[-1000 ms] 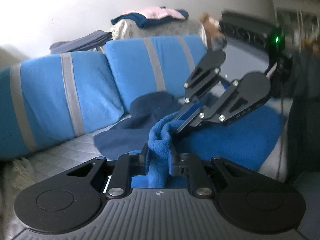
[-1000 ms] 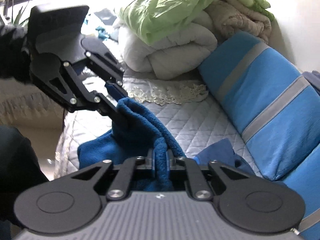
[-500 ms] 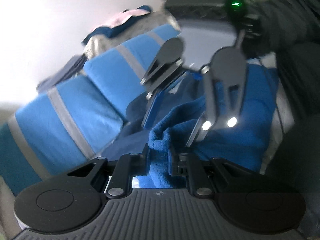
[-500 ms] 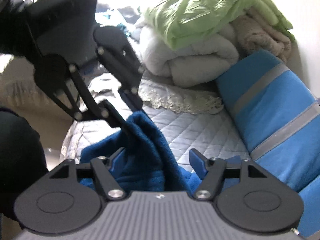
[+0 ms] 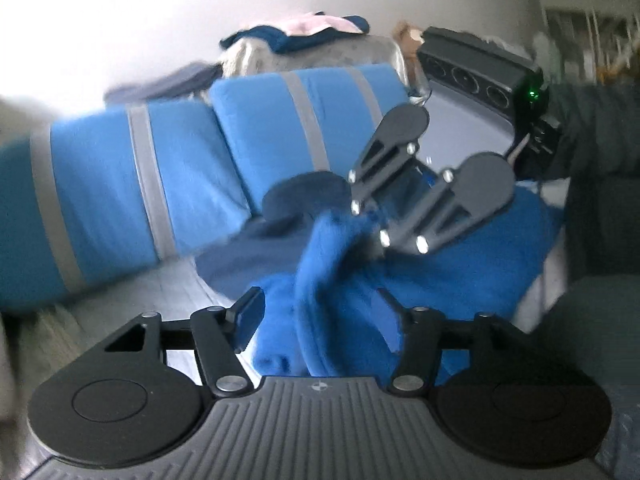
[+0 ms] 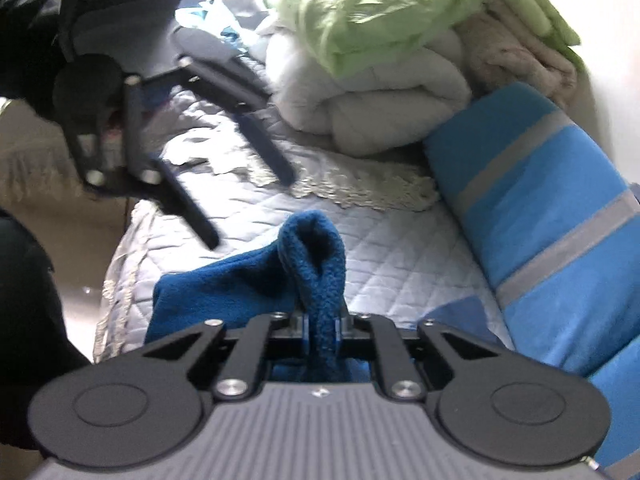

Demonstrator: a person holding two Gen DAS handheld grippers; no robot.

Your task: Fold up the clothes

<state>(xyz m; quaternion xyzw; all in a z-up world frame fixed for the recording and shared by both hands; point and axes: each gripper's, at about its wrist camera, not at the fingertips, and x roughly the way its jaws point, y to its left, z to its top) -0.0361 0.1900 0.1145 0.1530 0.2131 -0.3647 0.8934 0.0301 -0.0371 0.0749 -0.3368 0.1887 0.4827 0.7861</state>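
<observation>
A blue fleece garment (image 5: 320, 272) lies bunched on the quilted bed cover (image 6: 400, 248). My right gripper (image 6: 320, 328) is closing, and its pads pinch a raised fold of the blue fleece garment (image 6: 316, 248). In the left wrist view that right gripper (image 5: 370, 246) reaches down into the cloth from the upper right. My left gripper (image 5: 318, 316) is opening: the fleece hangs between its jaws, and the pads stand apart from it. In the right wrist view the left gripper (image 6: 251, 209) hovers open above the bed, just left of the fold and clear of it.
Blue cushions with grey stripes (image 5: 120, 184) line the wall side. A dark navy garment (image 5: 280, 240) lies under the fleece. Rolled green and white duvets (image 6: 380, 60) fill the far end of the bed. Folded clothes (image 5: 296, 32) are stacked behind the cushions. A dark sleeve (image 5: 600, 120) is on the right.
My left gripper has opened, let go of the fleece and drawn back from the fold. My right gripper opened wide half a second ago and has shut again on the fold.
</observation>
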